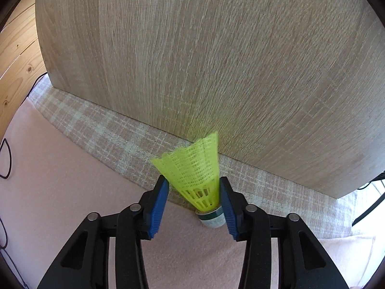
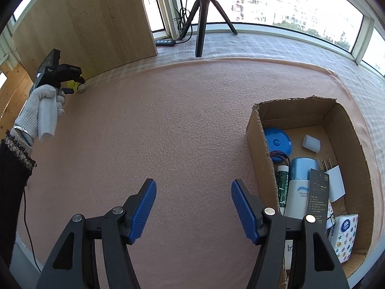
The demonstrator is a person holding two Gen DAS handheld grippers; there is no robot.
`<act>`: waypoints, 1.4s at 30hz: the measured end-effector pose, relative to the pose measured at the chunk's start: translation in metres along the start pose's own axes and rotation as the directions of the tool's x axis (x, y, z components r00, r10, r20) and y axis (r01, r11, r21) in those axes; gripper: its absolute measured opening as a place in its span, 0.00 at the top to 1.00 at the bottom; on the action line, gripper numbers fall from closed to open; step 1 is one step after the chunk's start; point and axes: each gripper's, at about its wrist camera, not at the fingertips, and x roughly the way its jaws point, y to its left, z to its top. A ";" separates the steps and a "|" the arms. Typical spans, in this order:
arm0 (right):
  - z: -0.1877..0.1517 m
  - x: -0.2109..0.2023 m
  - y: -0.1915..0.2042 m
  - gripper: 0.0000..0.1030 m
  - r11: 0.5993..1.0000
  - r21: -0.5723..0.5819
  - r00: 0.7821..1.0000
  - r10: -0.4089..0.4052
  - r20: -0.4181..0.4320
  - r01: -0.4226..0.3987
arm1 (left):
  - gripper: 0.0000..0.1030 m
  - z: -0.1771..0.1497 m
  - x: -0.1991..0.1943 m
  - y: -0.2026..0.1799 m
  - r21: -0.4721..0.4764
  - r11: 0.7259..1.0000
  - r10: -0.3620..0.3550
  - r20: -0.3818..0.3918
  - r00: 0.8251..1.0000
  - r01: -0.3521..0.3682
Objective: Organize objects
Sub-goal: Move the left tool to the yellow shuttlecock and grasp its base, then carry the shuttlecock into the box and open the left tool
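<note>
A yellow plastic shuttlecock [image 1: 195, 168] with a white cork stands cork down on the pink mat [image 1: 72, 192], close to the foot of a wooden board [image 1: 216, 60]. My left gripper [image 1: 192, 178] is shut on it, both blue pads against the mesh skirt. The right wrist view shows the same shuttlecock [image 2: 73, 84] far left, under the tool in a gloved hand [image 2: 41, 110]. My right gripper [image 2: 193, 181] hangs open over bare mat [image 2: 168, 132] with nothing between its pads. To its right is a cardboard box [image 2: 257, 144].
The box holds a blue round case [image 2: 276, 142], a white cap [image 2: 311, 142], a blue-capped bottle [image 2: 298, 187], a charger [image 2: 335, 183] and a tissue pack [image 2: 344, 236]. A black tripod [image 2: 202, 12] and a power strip [image 2: 165, 42] stand by the window behind the mat.
</note>
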 end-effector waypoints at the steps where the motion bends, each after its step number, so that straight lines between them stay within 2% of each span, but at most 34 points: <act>1: 0.000 0.000 -0.001 0.41 1.000 -0.001 1.000 -0.003 0.000 0.003 | 0.60 0.000 0.000 -0.001 0.003 1.000 -0.002 0.000 1.000 0.002; 5: 0.002 0.000 -0.002 0.41 1.000 -0.003 1.000 -0.012 0.007 0.012 | 0.67 -0.001 -0.002 -0.008 0.033 0.999 0.003 0.013 1.000 -0.004; 11: 0.002 -0.004 0.001 0.41 1.000 -0.014 1.000 -0.009 0.015 0.009 | 0.67 -0.004 -0.019 -0.019 0.076 0.997 -0.027 0.036 0.999 0.024; 16: -0.001 -0.011 0.006 0.41 0.999 -0.043 0.999 -0.018 0.026 0.019 | 0.67 -0.019 -0.045 -0.031 0.133 0.990 -0.061 0.060 0.996 0.053; 21: -0.006 -0.023 0.006 0.41 0.998 -0.055 0.999 -0.026 0.040 0.028 | 0.67 -0.058 -0.083 -0.037 0.227 0.971 -0.091 0.073 0.993 0.072; 28: -0.017 -0.043 -0.001 0.41 0.999 -0.031 0.998 -0.013 0.067 0.016 | 0.67 -0.114 -0.124 -0.045 0.334 0.935 -0.145 0.047 0.988 0.121; 30: -0.021 -0.047 -0.003 0.41 1.000 -0.025 0.997 -0.012 0.070 0.014 | 0.67 -0.137 -0.150 -0.066 0.359 0.922 -0.166 0.032 0.986 0.143; 34: -0.032 -0.058 -0.011 0.41 1.000 -0.008 0.997 -0.005 0.077 0.006 | 0.67 -0.170 -0.175 -0.090 0.421 0.888 -0.211 0.017 0.977 0.184; 37: -0.041 -0.068 -0.018 0.41 1.000 0.006 0.996 -0.007 0.084 0.007 | 0.67 -0.197 -0.197 -0.119 0.474 0.850 -0.259 -0.005 0.966 0.230; 42: -0.057 -0.085 -0.032 0.41 0.999 0.030 0.994 -0.029 0.101 0.026 | 0.67 -0.242 -0.227 -0.171 0.565 0.767 -0.330 -0.060 0.942 0.304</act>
